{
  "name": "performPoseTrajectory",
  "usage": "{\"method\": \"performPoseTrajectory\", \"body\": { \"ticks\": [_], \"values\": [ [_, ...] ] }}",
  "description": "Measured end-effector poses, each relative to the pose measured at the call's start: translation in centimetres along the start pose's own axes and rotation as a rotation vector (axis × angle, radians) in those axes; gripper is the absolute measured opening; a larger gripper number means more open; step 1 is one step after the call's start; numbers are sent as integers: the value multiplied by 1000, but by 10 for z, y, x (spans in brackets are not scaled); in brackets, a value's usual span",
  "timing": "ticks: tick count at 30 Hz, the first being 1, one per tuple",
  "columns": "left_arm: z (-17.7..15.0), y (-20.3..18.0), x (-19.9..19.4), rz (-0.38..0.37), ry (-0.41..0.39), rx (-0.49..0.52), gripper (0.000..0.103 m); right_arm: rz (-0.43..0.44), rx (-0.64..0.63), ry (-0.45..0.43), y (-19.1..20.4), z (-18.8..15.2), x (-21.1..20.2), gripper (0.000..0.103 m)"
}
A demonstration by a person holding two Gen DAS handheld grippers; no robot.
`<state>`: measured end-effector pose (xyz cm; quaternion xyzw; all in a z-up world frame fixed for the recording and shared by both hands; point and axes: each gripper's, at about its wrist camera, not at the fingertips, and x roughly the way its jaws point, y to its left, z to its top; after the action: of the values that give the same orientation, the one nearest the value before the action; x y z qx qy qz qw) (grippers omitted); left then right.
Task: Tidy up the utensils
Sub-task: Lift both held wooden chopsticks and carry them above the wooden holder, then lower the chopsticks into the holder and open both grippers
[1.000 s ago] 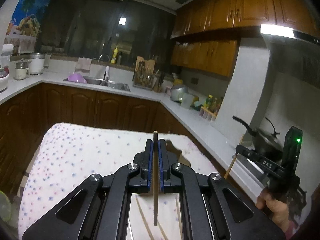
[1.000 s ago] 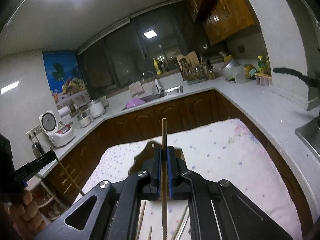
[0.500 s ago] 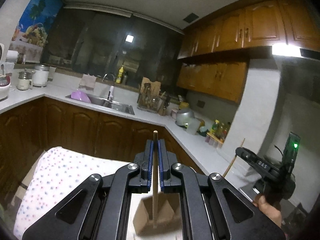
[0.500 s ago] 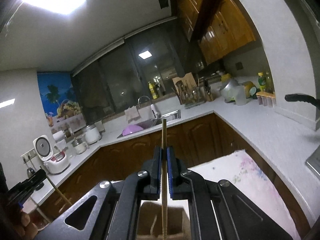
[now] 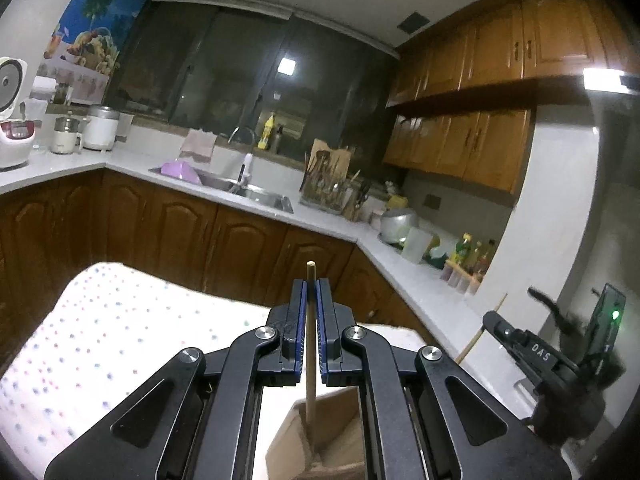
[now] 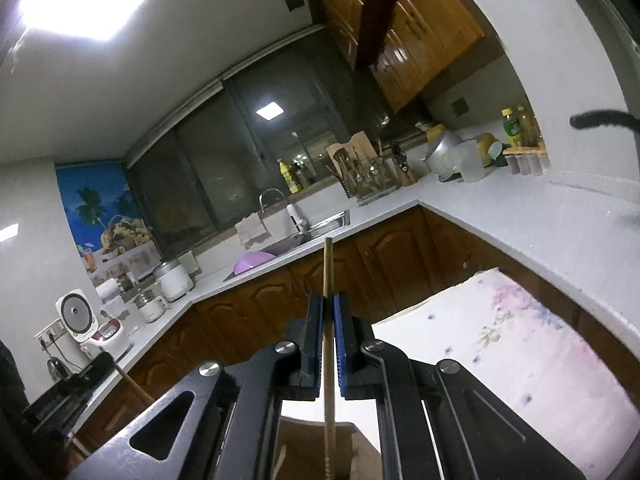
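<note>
My left gripper (image 5: 311,286) is shut on a wooden chopstick (image 5: 310,360) held upright; its lower end reaches into a brown cardboard box (image 5: 332,440) below the jaws. My right gripper (image 6: 328,300) is shut on another wooden chopstick (image 6: 328,344), also upright, its lower end over the same kind of brown box (image 6: 316,452). The right gripper also shows at the lower right of the left wrist view (image 5: 490,318), with its chopstick (image 5: 480,334) slanting down. The left gripper's chopstick (image 6: 134,386) shows at the lower left of the right wrist view.
A dotted white tablecloth (image 5: 100,340) covers the table under the box, also in the right wrist view (image 6: 500,344). Beyond are brown cabinets (image 5: 192,232), a white counter (image 6: 520,232), a sink (image 5: 256,194), a utensil rack (image 5: 332,188), a rice cooker (image 6: 86,320) and a pan handle (image 6: 600,118).
Both grippers have tilted upward with their chopsticks. The loose chopsticks on the cloth have left view and the brown box has come under both jaws. The left view dipped slightly in the last half second.
</note>
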<state>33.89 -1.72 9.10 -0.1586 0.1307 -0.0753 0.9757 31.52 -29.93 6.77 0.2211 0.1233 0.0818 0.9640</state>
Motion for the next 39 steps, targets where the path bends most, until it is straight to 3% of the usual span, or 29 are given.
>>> {"method": "performPoseTrajectory", "body": {
  "ticks": [8,21,27,31,34,38,39],
  "values": [
    [-19,1,17,0,71,29,4,-29,27,43,-17,-36,17,6],
    [-20,4,23,6,123,55,5,-15,-23,133,-10,-39,25,6],
    [-17,1,21,2,149,73,8,1,-21,176,-8,-38,27,17],
    [-15,3,11,16,124,59,57,9,1,159,-10,-36,15,48],
    [-14,6,-1,21,112,67,61,17,11,152,-11,-33,4,54],
    [-16,15,-18,35,117,50,77,30,18,146,-14,-33,-13,85],
    [-18,19,-24,40,120,44,78,36,22,141,-15,-33,-20,88]
  ]
}}
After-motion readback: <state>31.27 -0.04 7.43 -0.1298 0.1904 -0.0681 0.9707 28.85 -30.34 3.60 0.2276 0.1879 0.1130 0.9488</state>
